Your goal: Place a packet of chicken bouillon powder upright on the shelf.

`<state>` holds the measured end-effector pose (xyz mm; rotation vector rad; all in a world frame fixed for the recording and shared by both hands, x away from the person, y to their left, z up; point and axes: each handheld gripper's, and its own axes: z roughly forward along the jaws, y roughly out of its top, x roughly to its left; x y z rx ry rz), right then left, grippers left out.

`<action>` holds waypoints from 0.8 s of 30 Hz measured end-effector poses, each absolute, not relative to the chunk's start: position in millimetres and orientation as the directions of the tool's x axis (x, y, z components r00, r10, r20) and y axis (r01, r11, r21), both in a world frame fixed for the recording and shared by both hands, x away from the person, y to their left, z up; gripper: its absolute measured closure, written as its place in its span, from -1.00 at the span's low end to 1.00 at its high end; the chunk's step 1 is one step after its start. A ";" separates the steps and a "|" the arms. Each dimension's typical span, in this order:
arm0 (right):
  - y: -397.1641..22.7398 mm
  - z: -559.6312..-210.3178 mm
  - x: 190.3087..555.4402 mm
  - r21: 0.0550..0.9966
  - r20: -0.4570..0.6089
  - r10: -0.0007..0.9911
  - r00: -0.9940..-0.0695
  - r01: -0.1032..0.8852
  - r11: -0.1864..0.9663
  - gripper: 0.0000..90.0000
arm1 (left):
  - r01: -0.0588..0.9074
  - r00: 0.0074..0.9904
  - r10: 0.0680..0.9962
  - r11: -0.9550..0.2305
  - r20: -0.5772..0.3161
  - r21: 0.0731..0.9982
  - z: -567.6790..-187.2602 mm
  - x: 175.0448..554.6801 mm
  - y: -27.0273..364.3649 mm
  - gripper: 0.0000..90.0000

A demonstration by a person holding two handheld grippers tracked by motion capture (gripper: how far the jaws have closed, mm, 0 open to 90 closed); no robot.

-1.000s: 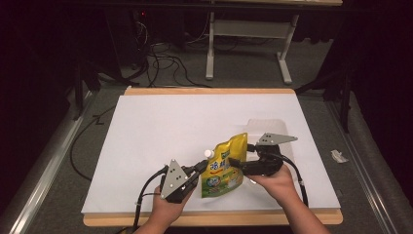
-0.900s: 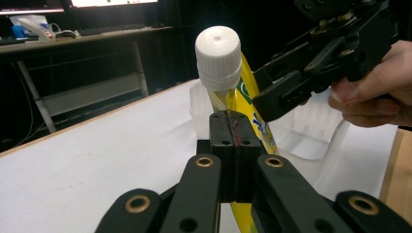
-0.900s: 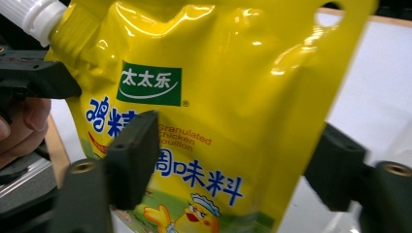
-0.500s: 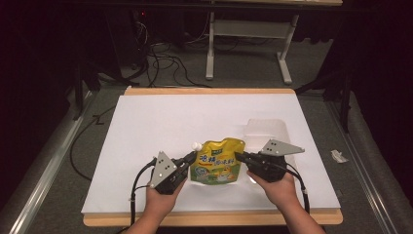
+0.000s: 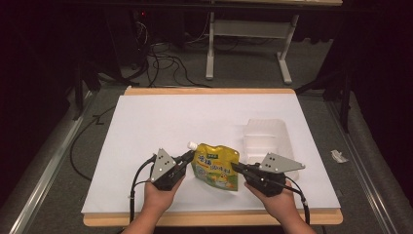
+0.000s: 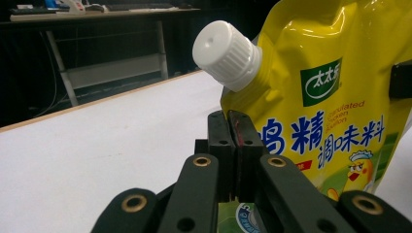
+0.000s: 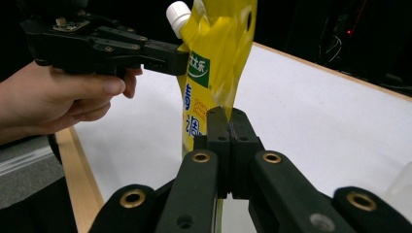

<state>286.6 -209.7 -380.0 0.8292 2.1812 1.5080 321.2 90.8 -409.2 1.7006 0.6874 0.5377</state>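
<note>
Yellow: we count one spouted pouch [image 5: 215,166] near-centre on the white table [image 5: 146,126], pinched by two grippers, left [image 5: 189,157], right [image 5: 237,168]. Farther right, one clear tray [image 5: 265,139]. The right jaws have just clamped on; the pouch has shifted nearer.

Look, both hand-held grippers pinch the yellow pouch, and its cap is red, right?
Not quite. The cap is white, not red; the left gripper view shows it clearly. The rest holds: the left hand-held gripper and the right hand-held gripper both pinch the yellow pouch.
</note>
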 end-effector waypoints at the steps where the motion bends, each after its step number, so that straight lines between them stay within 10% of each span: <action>1: -211.0 -381.0 285.8 0.931 0.043 0.645 -0.763 0.265 0.251 1.00 | 0.164 0.723 0.690 -0.161 -0.007 0.973 -408.9 320.8 90.3 0.98; 9: -204.2 -394.5 294.4 0.907 0.111 0.609 -0.785 0.331 0.261 0.67 | 0.171 0.726 0.687 -0.153 -0.019 0.973 -408.6 319.6 89.3 0.90; 24: -193.9 -405.5 299.5 0.895 0.114 0.621 -0.776 0.351 0.275 0.99 | 0.257 0.701 0.709 -0.143 -0.082 0.956 -412.2 326.5 98.4 0.32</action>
